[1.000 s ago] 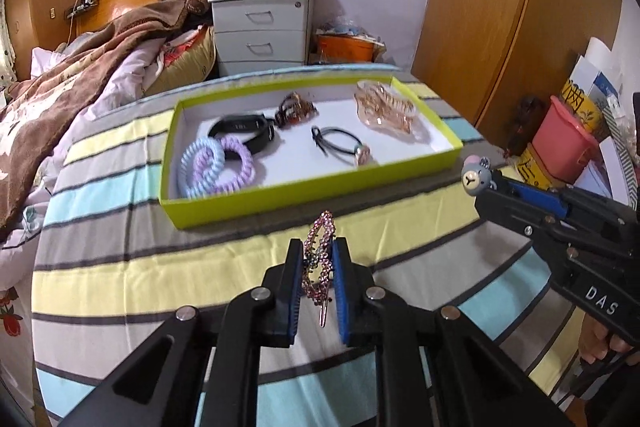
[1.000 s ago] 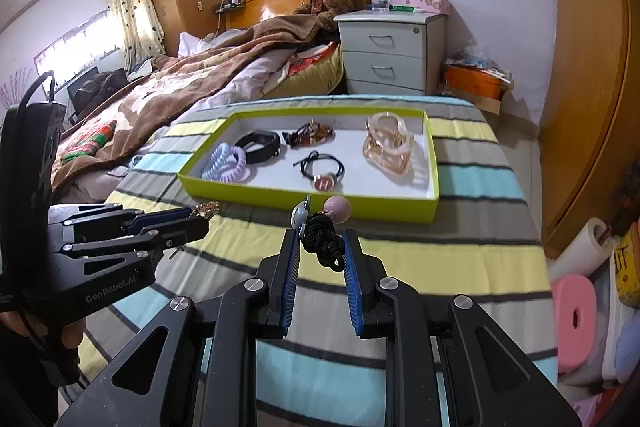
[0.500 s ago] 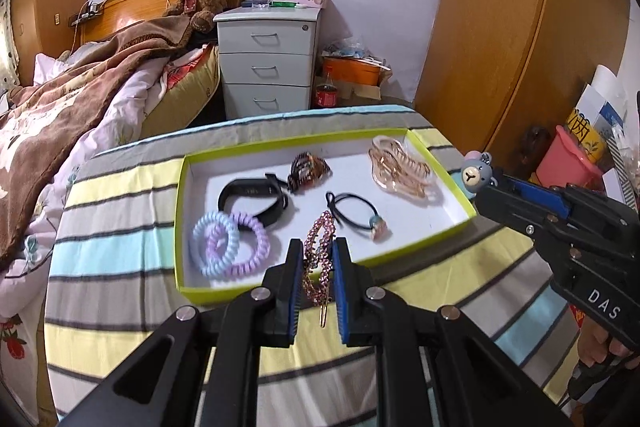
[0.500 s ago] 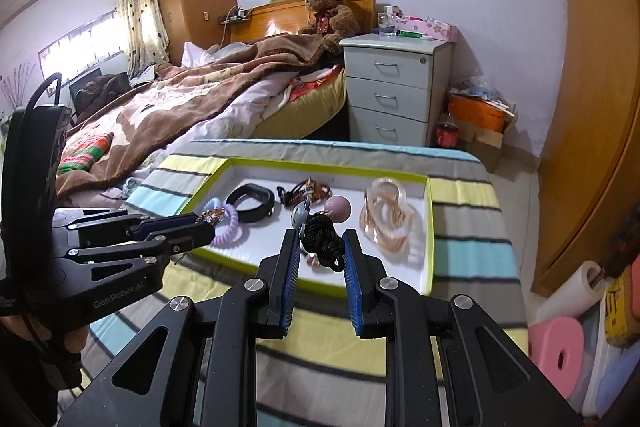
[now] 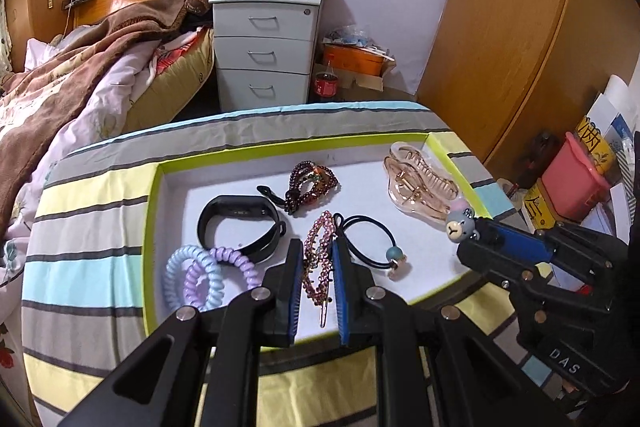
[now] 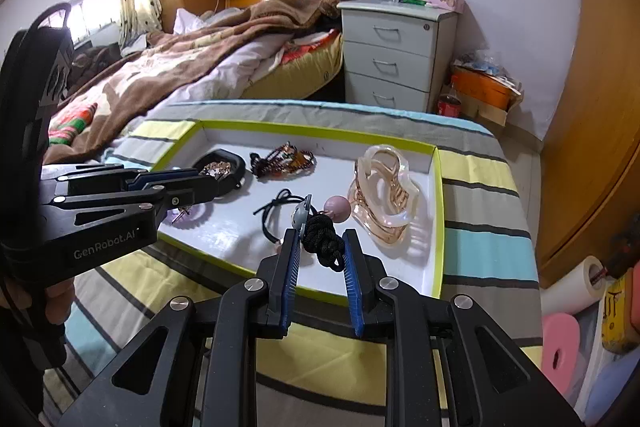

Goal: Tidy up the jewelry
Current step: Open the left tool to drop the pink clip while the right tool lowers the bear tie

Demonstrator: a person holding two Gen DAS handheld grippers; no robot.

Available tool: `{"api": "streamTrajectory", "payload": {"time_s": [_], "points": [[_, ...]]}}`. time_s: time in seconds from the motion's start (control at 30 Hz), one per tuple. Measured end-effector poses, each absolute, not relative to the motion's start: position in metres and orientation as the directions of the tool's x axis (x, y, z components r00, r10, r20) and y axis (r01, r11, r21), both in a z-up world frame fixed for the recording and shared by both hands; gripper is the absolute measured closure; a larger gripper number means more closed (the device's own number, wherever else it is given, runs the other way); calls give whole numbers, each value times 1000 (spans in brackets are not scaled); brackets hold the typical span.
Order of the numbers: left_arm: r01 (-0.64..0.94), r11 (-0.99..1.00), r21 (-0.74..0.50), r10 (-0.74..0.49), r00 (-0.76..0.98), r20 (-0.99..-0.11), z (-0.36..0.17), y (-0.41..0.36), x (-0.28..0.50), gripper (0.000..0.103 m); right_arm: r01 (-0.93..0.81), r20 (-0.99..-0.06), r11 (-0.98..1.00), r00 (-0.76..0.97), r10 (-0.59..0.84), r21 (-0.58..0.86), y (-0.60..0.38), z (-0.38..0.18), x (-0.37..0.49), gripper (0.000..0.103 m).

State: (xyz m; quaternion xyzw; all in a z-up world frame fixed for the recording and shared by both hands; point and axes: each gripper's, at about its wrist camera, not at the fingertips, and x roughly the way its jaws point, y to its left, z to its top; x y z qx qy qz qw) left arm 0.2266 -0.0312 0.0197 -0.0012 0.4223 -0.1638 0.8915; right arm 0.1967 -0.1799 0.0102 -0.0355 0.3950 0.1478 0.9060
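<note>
Jewelry tray with wristband, beads, left hand-held gripper clamping hairpin, right hand-held gripper seemingly pinching hair tie.

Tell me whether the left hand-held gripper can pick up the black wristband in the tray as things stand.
Probably not yet. The left hand-held gripper is already shut on a beaded hair clip, so its jaws are full. The black wristband lies uncovered in the tray, just left of it.
</note>
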Motion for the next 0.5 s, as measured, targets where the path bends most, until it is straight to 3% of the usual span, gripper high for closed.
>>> {"api": "streamTrajectory", "payload": {"time_s": [0.5], "points": [[289, 948, -135, -281, 555, -783, -2, -38, 241, 88, -295, -777, 955, 593, 212, 35, -179, -11, 215, 81]]}}
